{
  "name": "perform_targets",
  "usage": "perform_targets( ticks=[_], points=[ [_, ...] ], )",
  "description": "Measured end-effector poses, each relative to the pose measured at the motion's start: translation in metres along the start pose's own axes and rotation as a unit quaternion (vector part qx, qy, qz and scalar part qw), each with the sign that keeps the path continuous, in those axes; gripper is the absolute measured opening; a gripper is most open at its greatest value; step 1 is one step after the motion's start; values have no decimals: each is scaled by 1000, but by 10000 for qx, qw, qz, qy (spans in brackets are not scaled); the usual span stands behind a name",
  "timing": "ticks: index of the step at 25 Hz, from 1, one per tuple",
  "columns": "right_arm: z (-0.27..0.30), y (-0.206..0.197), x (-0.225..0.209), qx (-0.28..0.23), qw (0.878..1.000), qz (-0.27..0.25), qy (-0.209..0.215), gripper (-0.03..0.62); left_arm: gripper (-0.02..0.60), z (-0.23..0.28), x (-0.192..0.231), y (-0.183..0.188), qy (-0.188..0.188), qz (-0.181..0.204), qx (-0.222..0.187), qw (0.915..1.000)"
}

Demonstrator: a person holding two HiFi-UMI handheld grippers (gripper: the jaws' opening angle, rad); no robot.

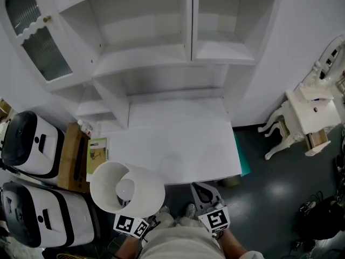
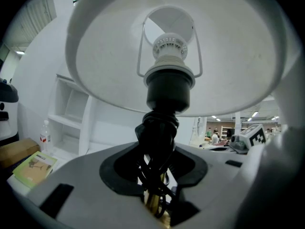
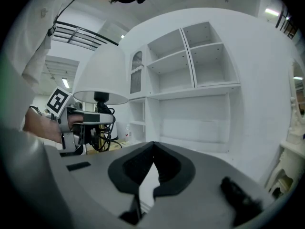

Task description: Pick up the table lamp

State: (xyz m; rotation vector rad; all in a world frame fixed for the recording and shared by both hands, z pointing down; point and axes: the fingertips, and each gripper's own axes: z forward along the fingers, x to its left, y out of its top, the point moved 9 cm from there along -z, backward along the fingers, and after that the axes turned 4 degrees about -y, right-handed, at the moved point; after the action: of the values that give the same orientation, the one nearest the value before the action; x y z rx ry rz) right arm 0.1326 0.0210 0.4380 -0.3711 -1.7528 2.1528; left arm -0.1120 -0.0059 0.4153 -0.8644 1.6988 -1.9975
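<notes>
The table lamp has a wide white shade (image 1: 126, 190) and a black socket above a brass stem (image 2: 155, 205) wrapped in black cord. My left gripper (image 2: 155, 171) is shut on that stem, and the lamp stands upright in it, off the desk. In the head view the shade hides the left jaws; only the marker cube (image 1: 131, 225) shows below it. The right gripper view shows the lamp (image 3: 101, 78) and the left gripper (image 3: 83, 120) at the left. My right gripper (image 3: 152, 147) is shut with nothing in it, and it sits at the desk's front edge (image 1: 205, 196).
A white desk (image 1: 178, 144) stands under open white shelves (image 1: 161, 31). Left of it are a cardboard box (image 1: 70, 155), a green booklet (image 1: 97, 155), a small bottle (image 1: 85, 127) and two white-and-black machines (image 1: 32, 144). An ornate white table (image 1: 307, 112) stands at the right.
</notes>
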Motion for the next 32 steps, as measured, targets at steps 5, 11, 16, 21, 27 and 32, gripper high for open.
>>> perform_targets(
  ticks=[5,11,16,21,27,32],
  points=[
    [-6,-9,-7,16,9999,-16,136,12,158,-22,-11,-17,498,-136,-6,9987],
    [-19,-8,8,-25,9999,31,111,12,158,-44,-17,-18,503,-152,-44,9986],
    [-30,-9,31,-84,9999,50,-35,12,158,-66,-16,-12,315,-56,-101,9994],
    [-45,-8,76,-93,9999,27,-141,12,158,-97,-14,4,-56,183,-118,9997],
    [-75,-17,138,108,9996,-7,-260,12,158,-153,-6,-6,-210,166,54,9996],
    [-102,-18,184,27,9991,-24,-431,12,158,-197,-4,-16,-382,234,127,9989]
  ],
)
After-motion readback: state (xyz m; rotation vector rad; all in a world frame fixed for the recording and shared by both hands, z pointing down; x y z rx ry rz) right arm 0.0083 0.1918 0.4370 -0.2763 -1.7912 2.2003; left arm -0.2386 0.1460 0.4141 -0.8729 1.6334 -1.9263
